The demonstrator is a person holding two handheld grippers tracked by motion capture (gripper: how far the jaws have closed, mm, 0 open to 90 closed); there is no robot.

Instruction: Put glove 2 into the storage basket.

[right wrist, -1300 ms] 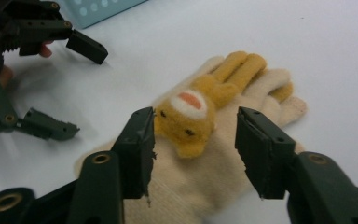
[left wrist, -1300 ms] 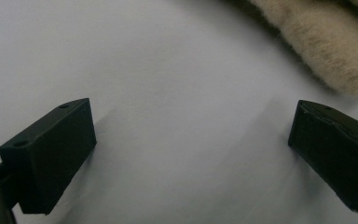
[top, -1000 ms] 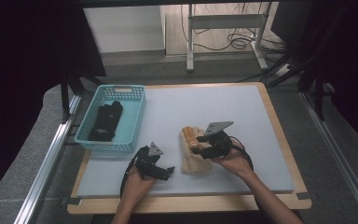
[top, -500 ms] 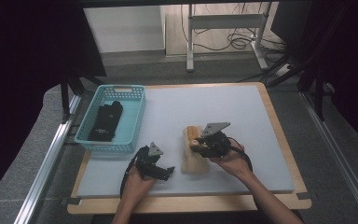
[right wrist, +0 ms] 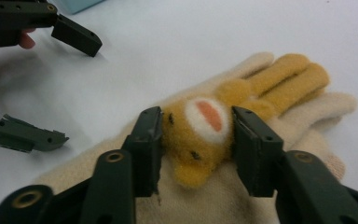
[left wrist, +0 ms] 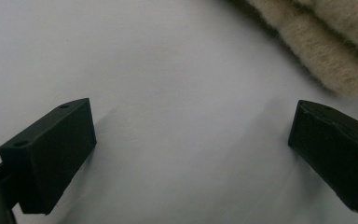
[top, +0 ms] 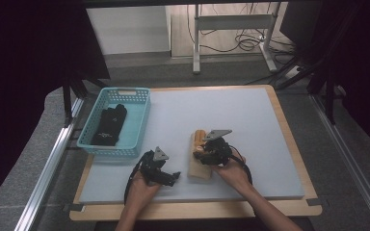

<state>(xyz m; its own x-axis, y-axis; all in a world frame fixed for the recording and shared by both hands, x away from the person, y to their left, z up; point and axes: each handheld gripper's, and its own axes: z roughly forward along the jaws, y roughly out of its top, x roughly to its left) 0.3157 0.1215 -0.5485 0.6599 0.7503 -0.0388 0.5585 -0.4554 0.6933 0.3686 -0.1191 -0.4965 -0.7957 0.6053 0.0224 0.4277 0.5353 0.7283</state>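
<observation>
While the right hand-held gripper [right wrist: 196, 140] sits on the cream glove [right wrist: 279, 186], its jaws flank the orange bear face [right wrist: 200, 135] sewn on it; they have just been opening, and the pads look to touch the plush sides, though a firm grip cannot be told. From above, the glove [top: 198, 166] lies at 6 o'clock on the surface [top: 250, 120]. At its 9 o'clock the left hand-held gripper [top: 169, 177] rests wide open, empty. A basket [top: 139, 126] at 10 o'clock holds black gloves [top: 110, 126]
</observation>
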